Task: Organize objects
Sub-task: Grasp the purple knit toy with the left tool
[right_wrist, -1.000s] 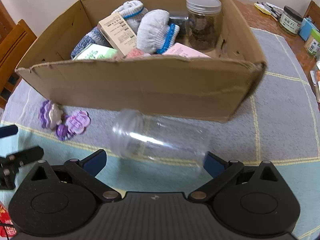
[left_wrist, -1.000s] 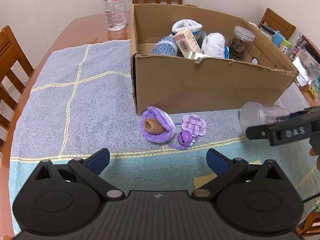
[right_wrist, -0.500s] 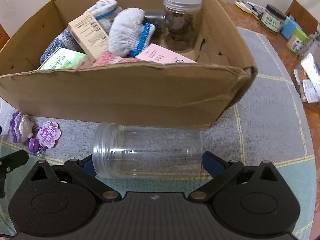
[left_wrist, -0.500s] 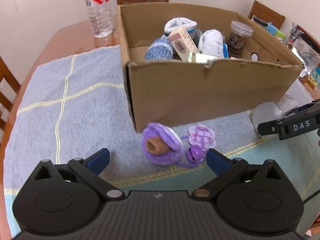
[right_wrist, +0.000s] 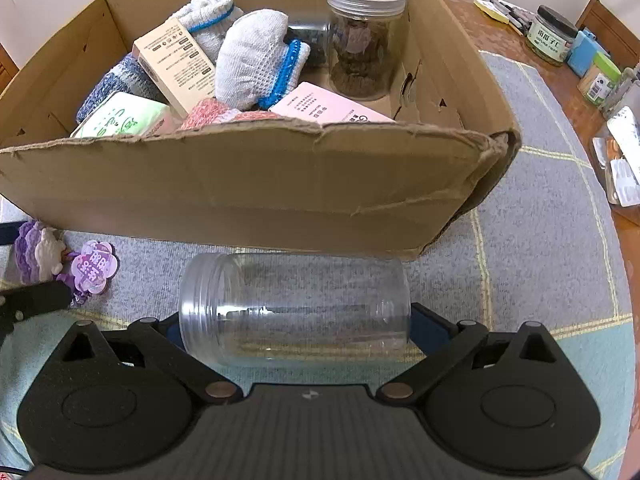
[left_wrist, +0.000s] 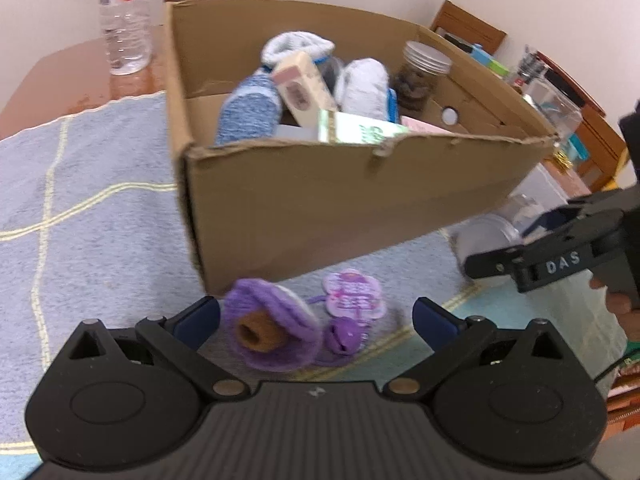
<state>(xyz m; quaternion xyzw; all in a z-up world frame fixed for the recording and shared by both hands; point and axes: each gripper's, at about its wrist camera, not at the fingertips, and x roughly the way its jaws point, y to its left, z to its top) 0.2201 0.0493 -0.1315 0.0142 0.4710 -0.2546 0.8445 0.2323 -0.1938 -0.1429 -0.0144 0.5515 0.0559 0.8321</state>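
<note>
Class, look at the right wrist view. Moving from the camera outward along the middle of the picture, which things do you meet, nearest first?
Right gripper → clear empty jar lying on its side → front wall of the cardboard box → pink carton inside → lidded jar of dark contents.

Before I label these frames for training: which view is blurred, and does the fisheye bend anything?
Left wrist view: motion-smeared, cardboard box edges and purple knit toy soft. Right wrist view: sharp, print on the pink packet visible, clear jar crisp. Both views: fisheye bows the tablecloth stripes.
</note>
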